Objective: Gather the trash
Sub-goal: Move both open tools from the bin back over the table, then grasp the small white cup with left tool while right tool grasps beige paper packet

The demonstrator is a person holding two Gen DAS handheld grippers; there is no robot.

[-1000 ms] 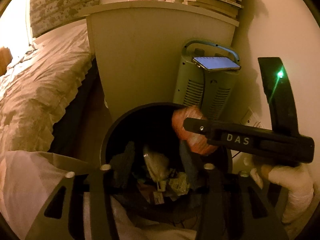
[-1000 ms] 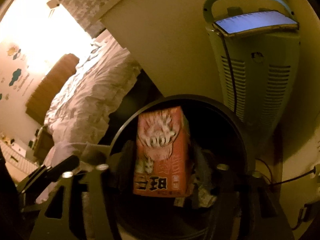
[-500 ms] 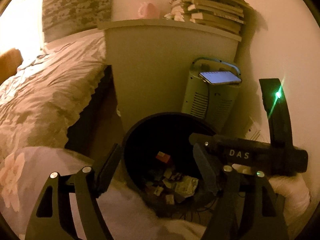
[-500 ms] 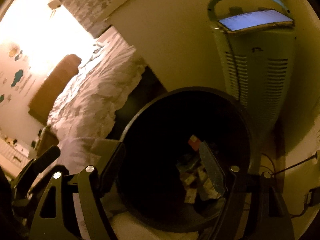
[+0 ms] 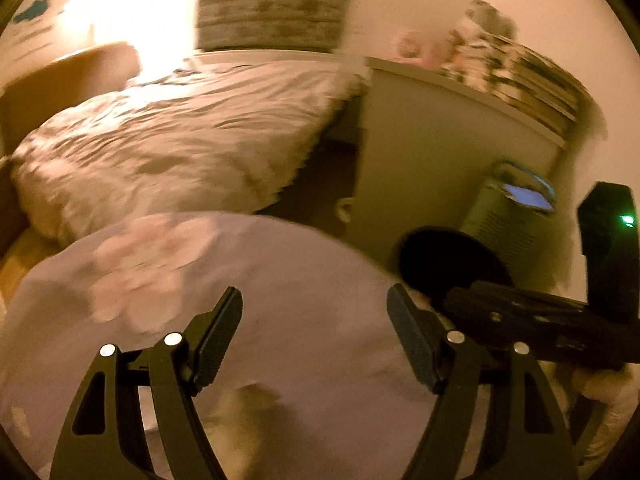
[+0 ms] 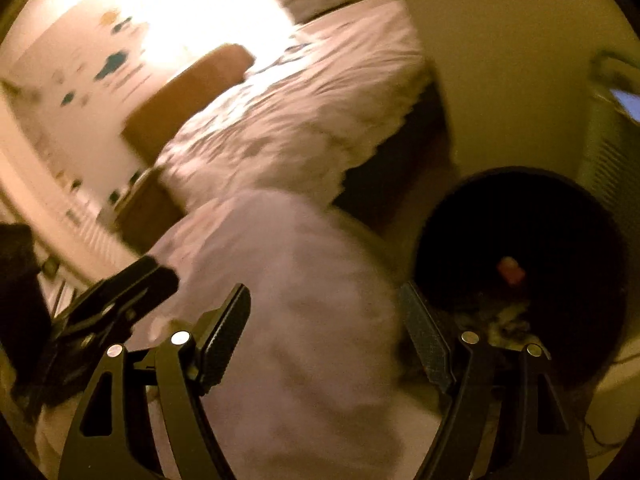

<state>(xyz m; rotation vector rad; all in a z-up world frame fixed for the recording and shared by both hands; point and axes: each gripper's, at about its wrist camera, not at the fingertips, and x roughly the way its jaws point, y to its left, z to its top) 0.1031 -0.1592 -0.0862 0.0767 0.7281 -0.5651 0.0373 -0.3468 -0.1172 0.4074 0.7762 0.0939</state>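
Both grippers are built in black plastic. On the left gripper (image 5: 314, 342), ribbed finger pads (image 5: 218, 336), silver screws and cut-out arms are seen. The right gripper (image 6: 324, 340) is made alike; a green light is lit on its body, seen from the left wrist.

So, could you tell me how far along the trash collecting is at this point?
Done: a red carton lies in the black bin with other litter. In hand: nothing; the left gripper and right gripper are both open. Left: no further trash is visible, though the views are blurred.
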